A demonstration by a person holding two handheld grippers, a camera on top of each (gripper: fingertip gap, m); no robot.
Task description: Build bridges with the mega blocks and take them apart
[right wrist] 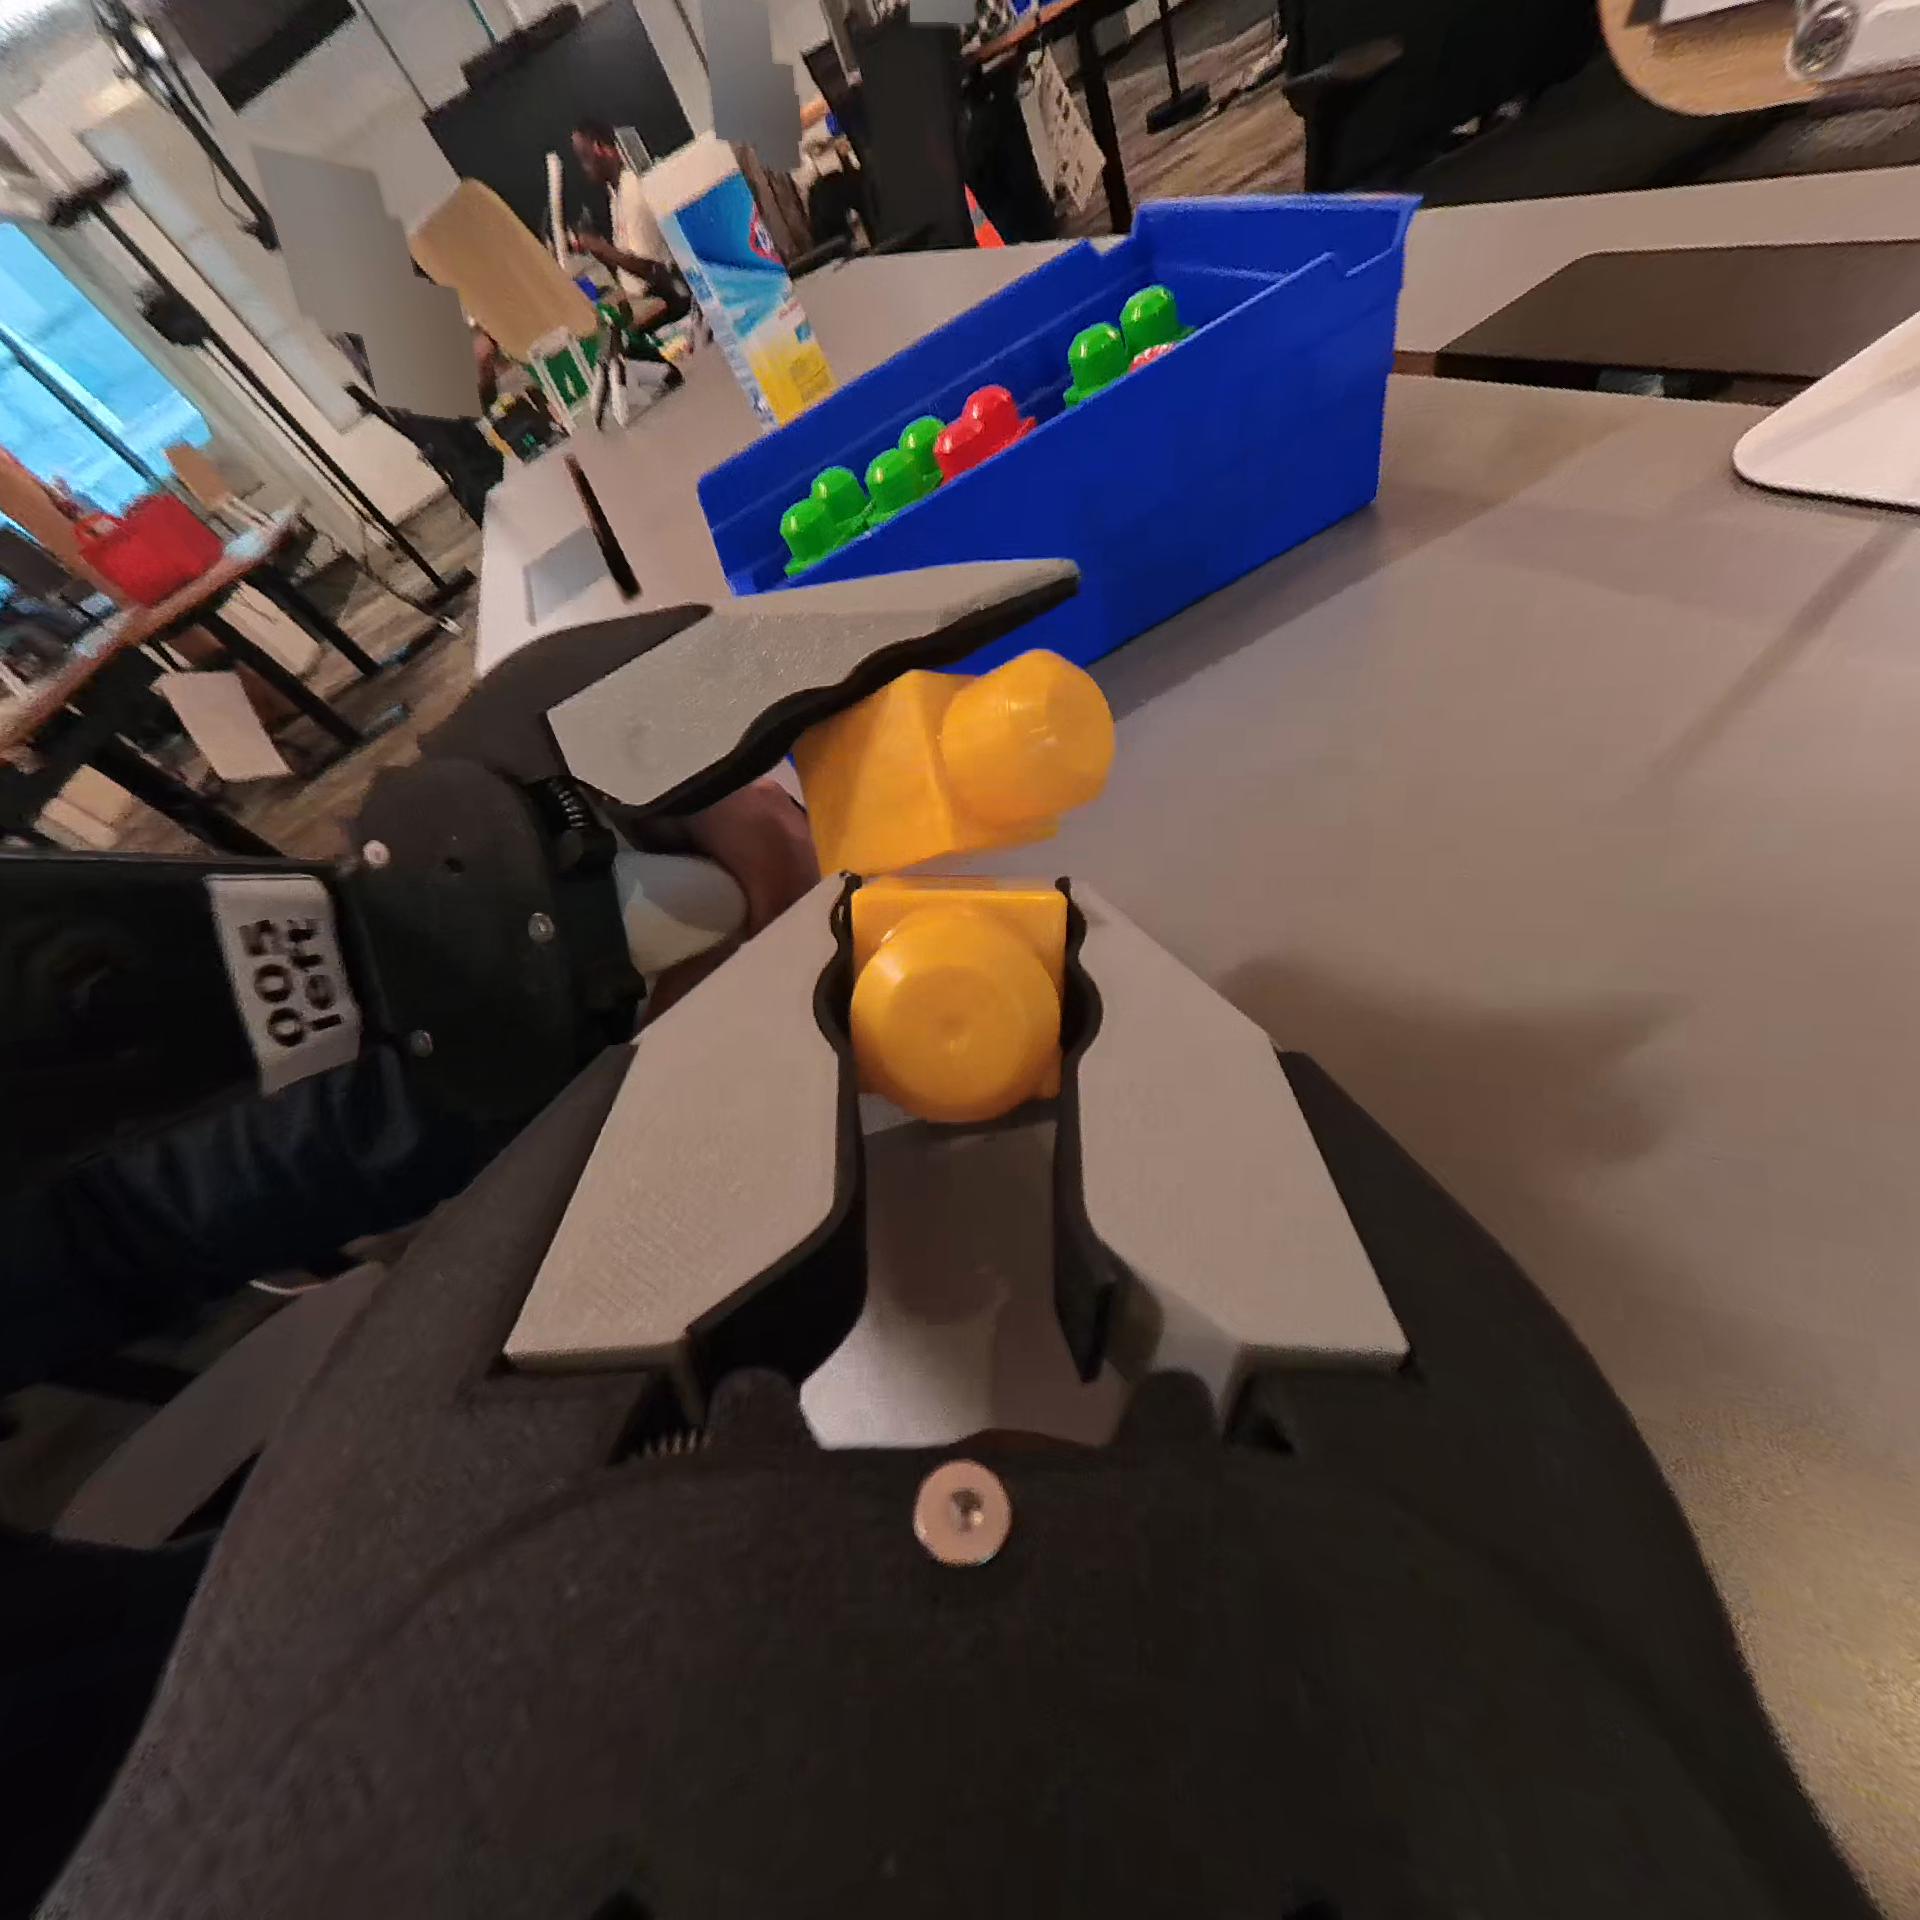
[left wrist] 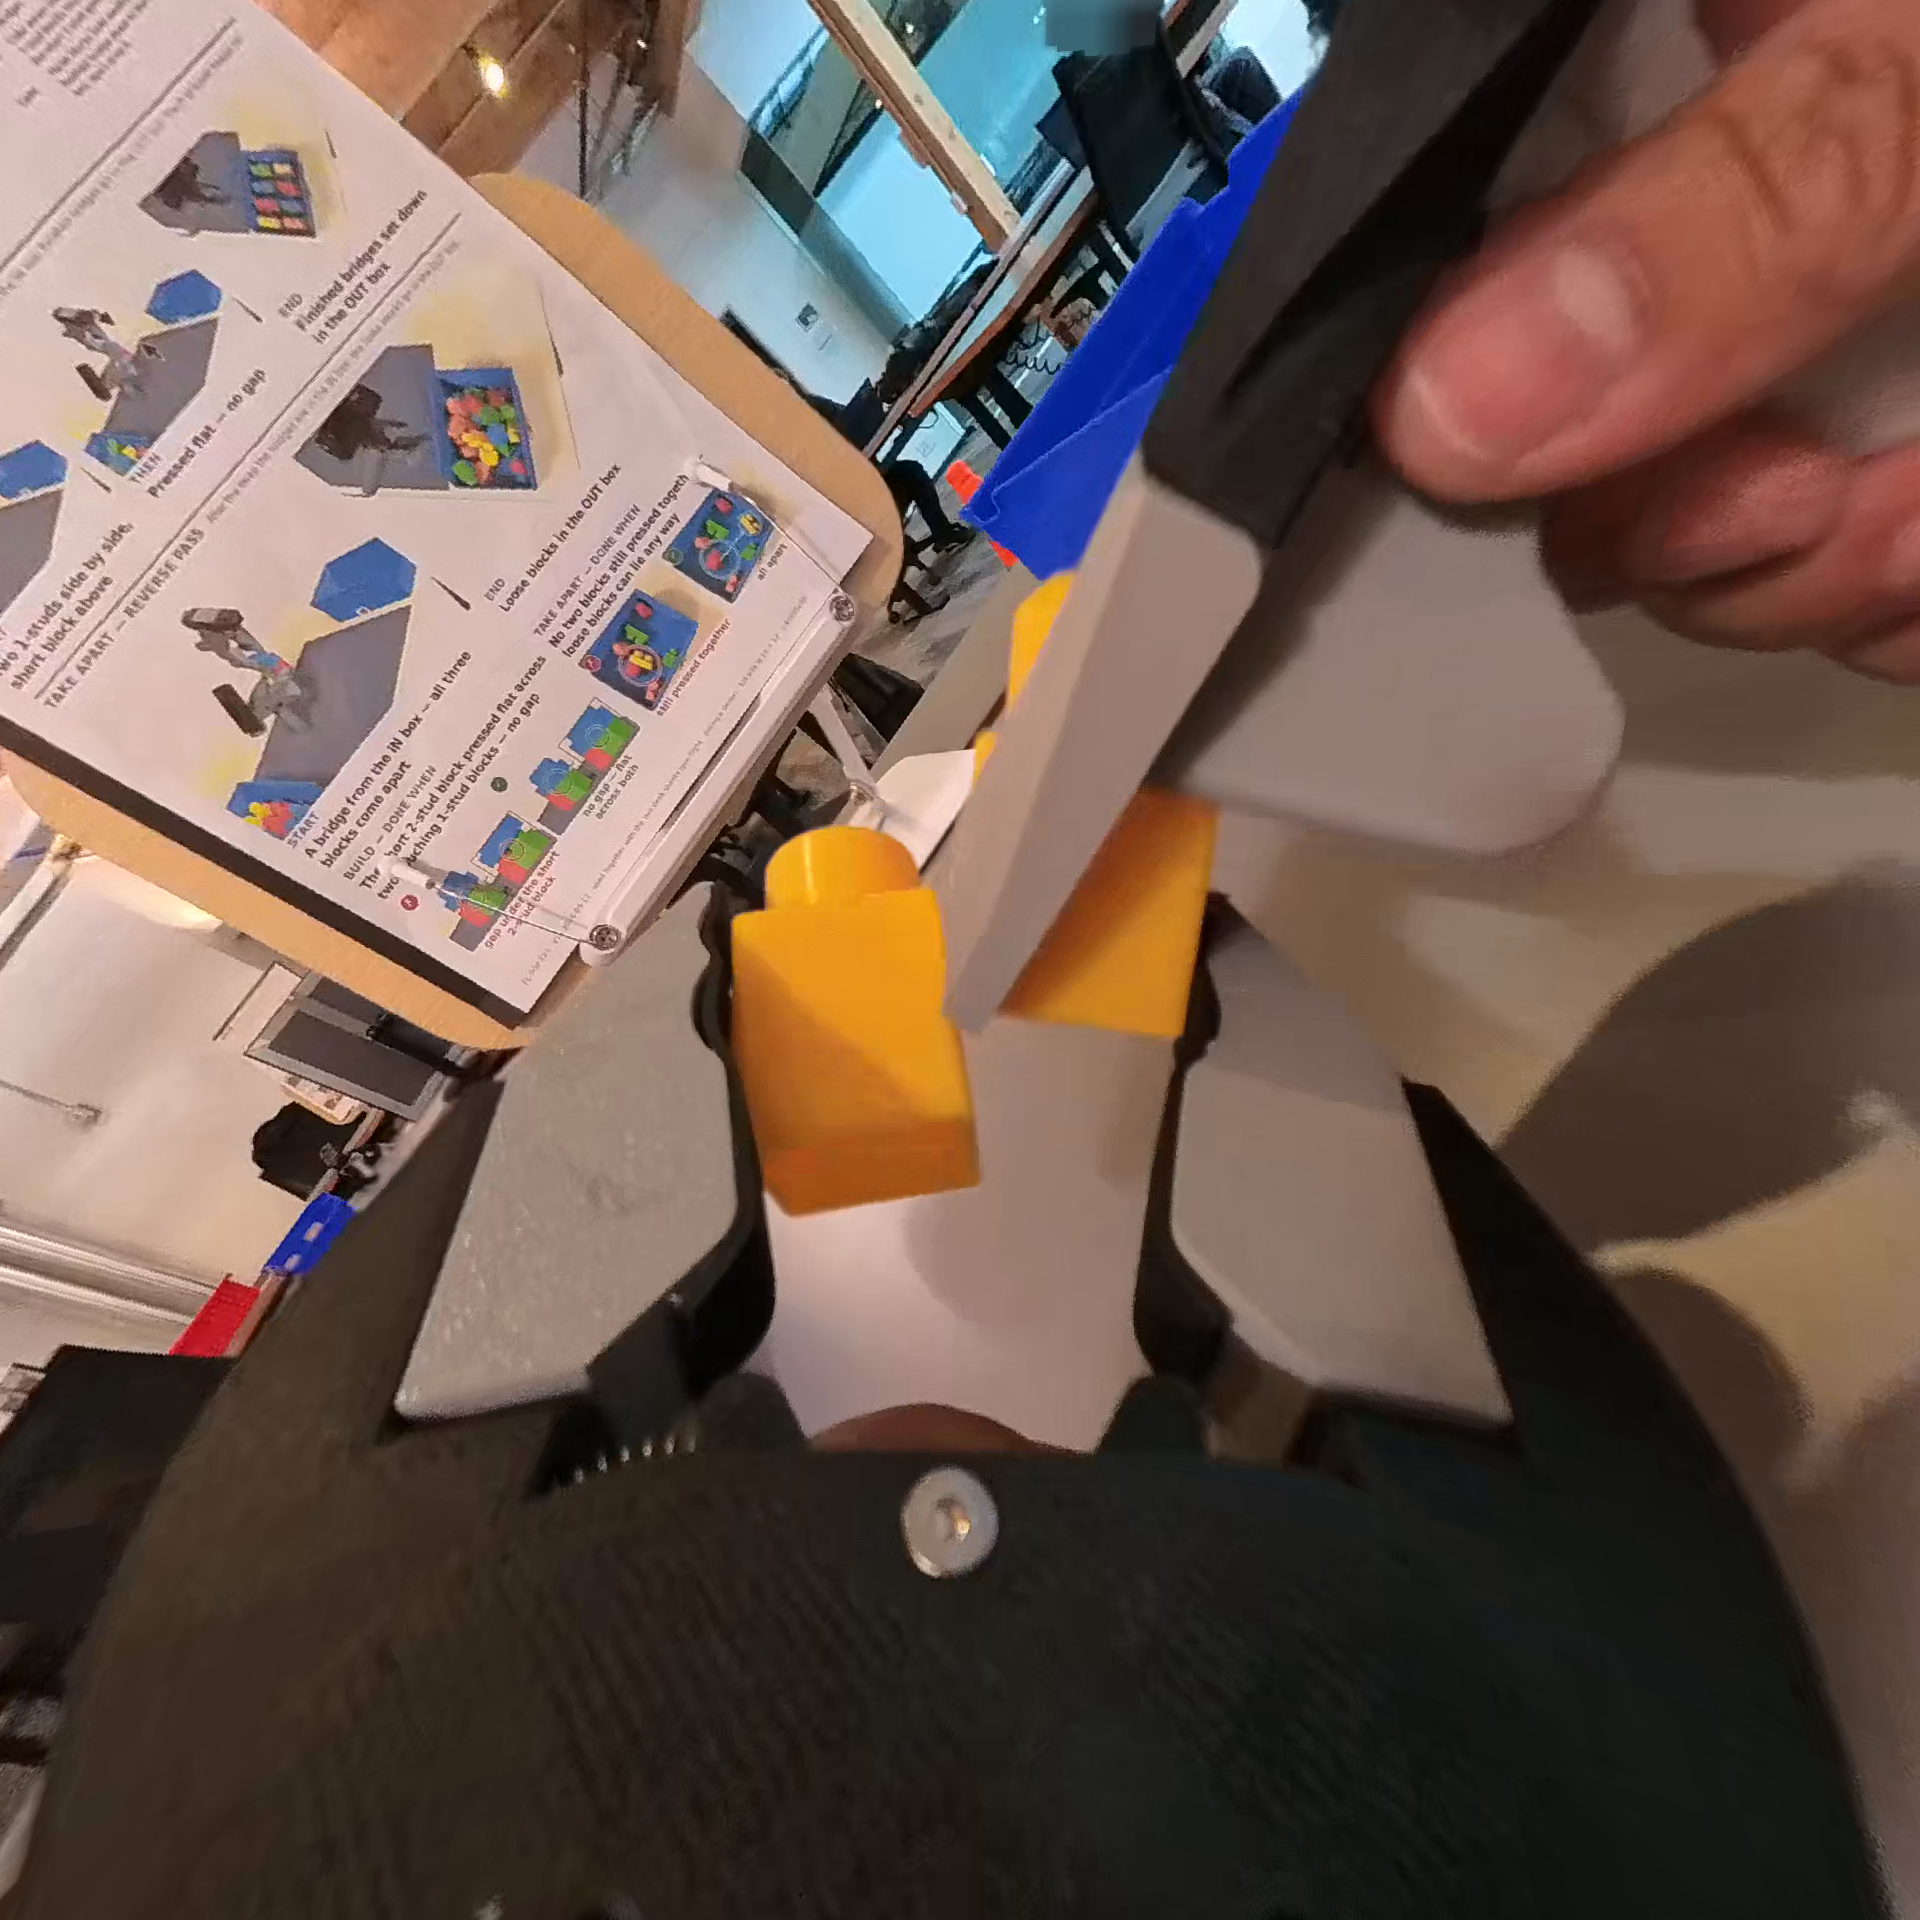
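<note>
Two yellow one-stud mega blocks sit close together above the grey table (right wrist: 1455, 831), each pinched in its own gripper. From the left, the left gripper (right wrist: 914, 727) has its fingers clamped on one yellow block (right wrist: 904, 779), stud pointing right. Just beside it, the right gripper (right wrist: 956, 997) squeezes the second yellow block (right wrist: 956, 997) (stud facing the camera). Farther right, a blue bin (right wrist: 1195, 499) holds green blocks (right wrist: 1122, 343) and a red block (right wrist: 982, 426).

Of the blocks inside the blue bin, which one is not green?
The red block near the middle of the blue bin; the green blocks on both sides differ only in colour.
</note>
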